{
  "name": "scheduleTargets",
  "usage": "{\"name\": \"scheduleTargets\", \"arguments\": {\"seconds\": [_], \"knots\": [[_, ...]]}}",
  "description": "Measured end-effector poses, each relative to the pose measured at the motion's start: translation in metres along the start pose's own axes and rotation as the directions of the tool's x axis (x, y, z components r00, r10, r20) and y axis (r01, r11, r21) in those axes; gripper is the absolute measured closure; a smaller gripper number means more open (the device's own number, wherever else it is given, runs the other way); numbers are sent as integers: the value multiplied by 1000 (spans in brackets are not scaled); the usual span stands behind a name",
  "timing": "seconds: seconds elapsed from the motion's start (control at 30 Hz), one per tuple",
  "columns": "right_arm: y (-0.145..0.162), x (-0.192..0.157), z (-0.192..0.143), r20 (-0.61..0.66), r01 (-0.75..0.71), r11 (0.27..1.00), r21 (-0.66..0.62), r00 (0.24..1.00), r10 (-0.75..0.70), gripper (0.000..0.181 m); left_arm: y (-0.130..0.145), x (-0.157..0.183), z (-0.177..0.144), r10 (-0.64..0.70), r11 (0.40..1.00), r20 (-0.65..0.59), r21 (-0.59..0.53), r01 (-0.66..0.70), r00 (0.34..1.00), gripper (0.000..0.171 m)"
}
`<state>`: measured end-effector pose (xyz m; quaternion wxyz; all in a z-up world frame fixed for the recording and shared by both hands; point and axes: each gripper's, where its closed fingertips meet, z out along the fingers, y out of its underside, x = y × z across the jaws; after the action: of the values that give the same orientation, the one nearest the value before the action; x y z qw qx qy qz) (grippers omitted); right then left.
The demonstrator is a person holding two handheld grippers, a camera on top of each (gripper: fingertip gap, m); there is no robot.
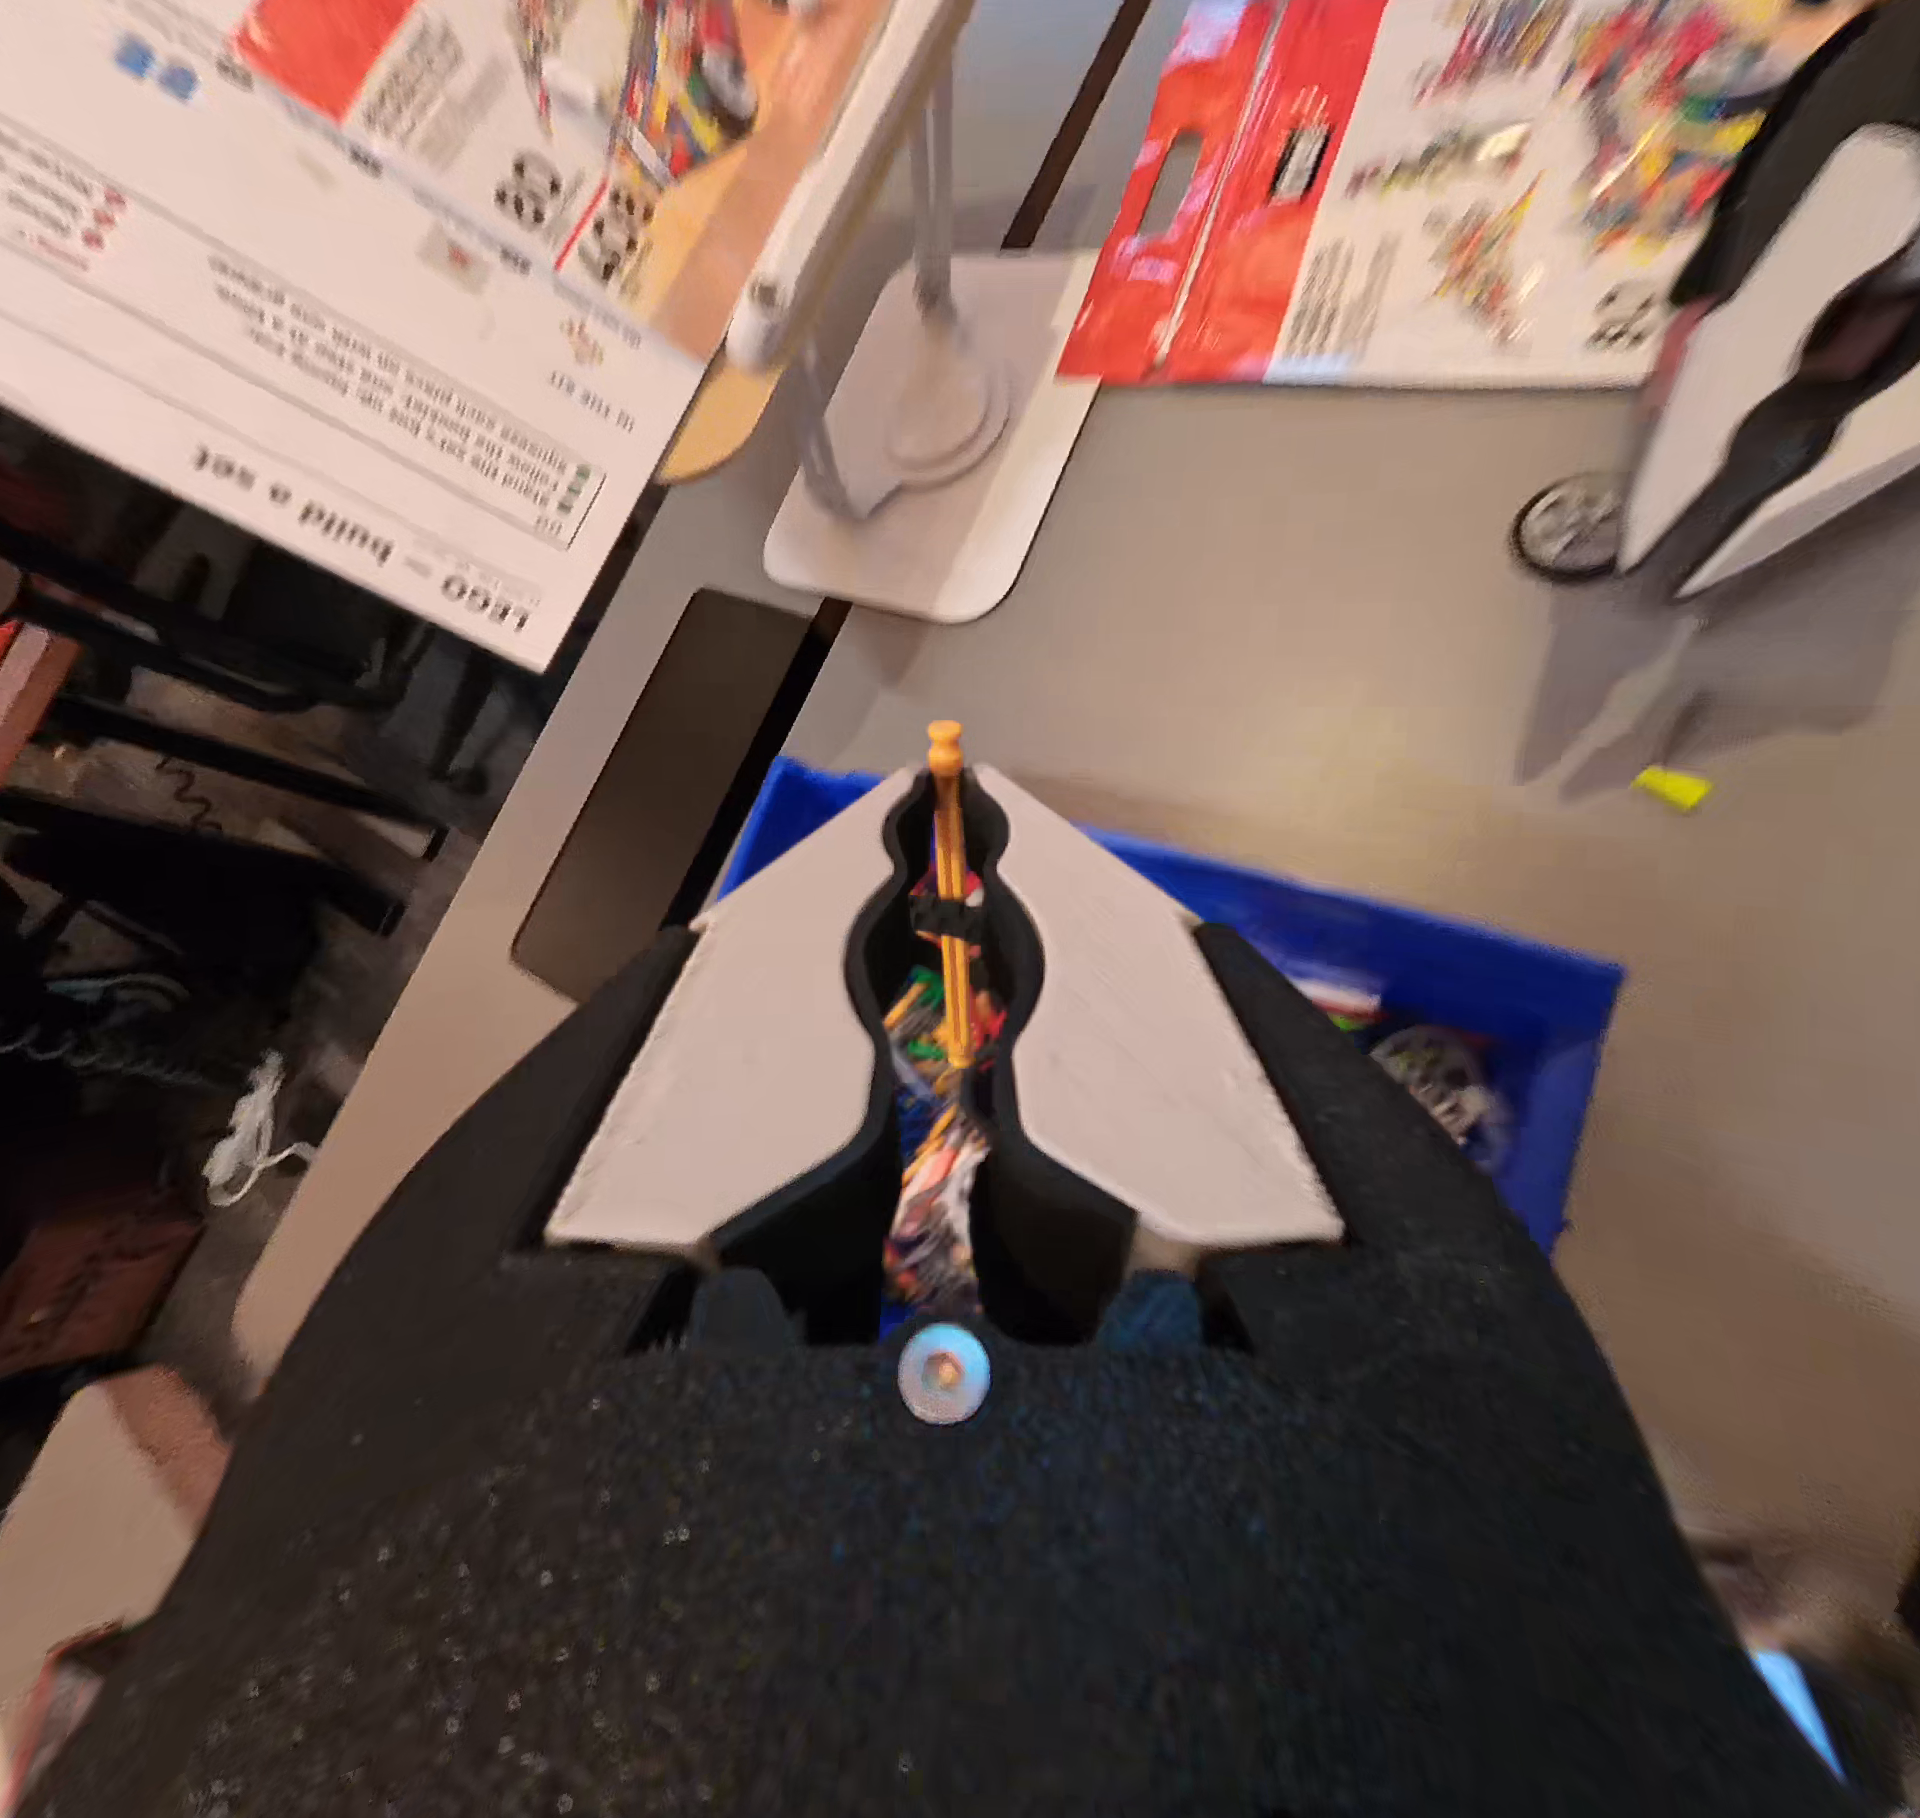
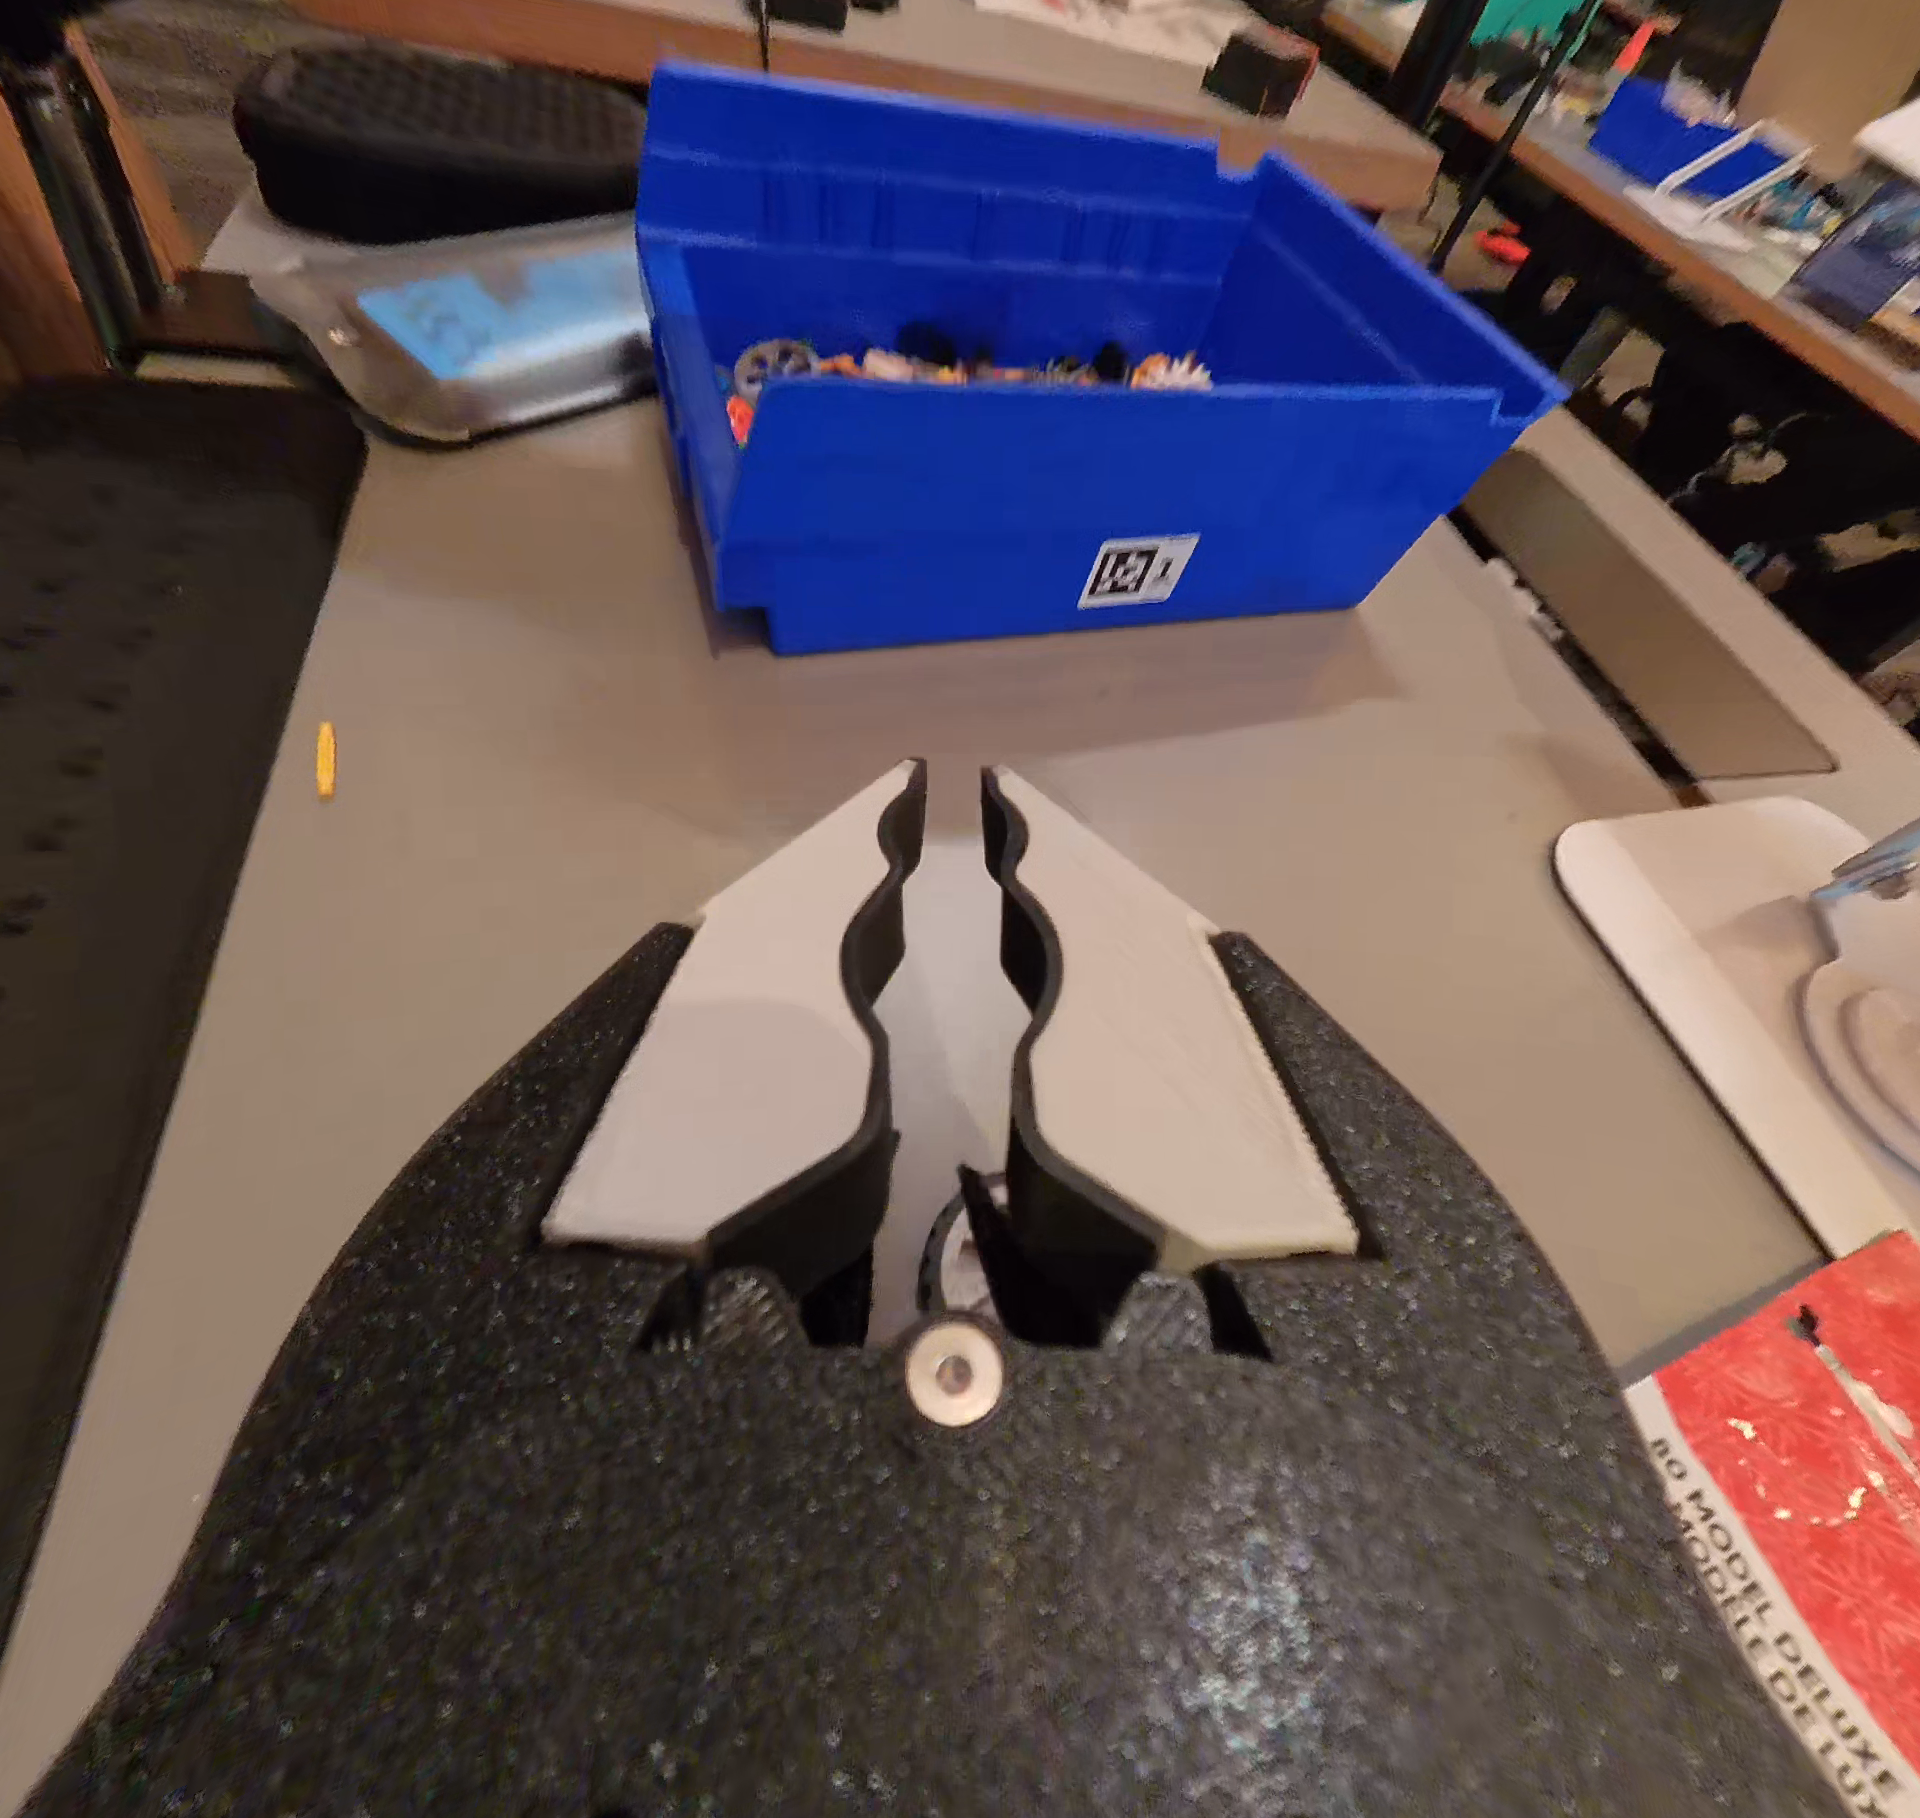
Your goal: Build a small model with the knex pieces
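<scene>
My left gripper (image 1: 945, 781) is shut on a thin orange rod (image 1: 948, 895), whose knobbed end sticks out past the fingertips. It hangs above a blue bin (image 1: 1455, 947) of mixed coloured building pieces. My right gripper (image 2: 953, 776) is slightly open and empty, low over the grey table, pointing at the same blue bin (image 2: 1039, 511). It also shows in the left wrist view (image 1: 1704, 563), at the upper right, near a small wheel (image 1: 1569, 527). A wheel (image 2: 961, 1259) lies on the table under the right gripper's fingers.
A short yellow piece (image 2: 326, 758) lies on the table left of the right gripper; it also shows in the left wrist view (image 1: 1671, 789). A white lamp base (image 1: 935, 438) stands behind the bin. Printed instruction sheets (image 1: 312, 262) and a red booklet (image 2: 1808, 1456) lie nearby. Some 25 cm of space lies between my two pairs of fingers.
</scene>
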<state>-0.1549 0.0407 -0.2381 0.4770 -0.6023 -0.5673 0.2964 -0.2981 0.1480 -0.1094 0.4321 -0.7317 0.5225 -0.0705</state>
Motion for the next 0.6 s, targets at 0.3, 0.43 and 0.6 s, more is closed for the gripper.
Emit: {"name": "scheduleTargets", "arguments": {"seconds": [0.3,0.43,0.6], "knots": [[-72,20,-21,-120,50,985,168,992,-30,165,-61,98,-4,-139,935,-140,309,176,980,169],[-86,5,-14,-40,42,983,179,999,-35,161,-67,137,9,-172,900,-234,357,249,957,169],[-88,-1,0,83,-48,984,172,996,34,154,-70,159,25,-195,868,-292,394,303,936,169]]}}
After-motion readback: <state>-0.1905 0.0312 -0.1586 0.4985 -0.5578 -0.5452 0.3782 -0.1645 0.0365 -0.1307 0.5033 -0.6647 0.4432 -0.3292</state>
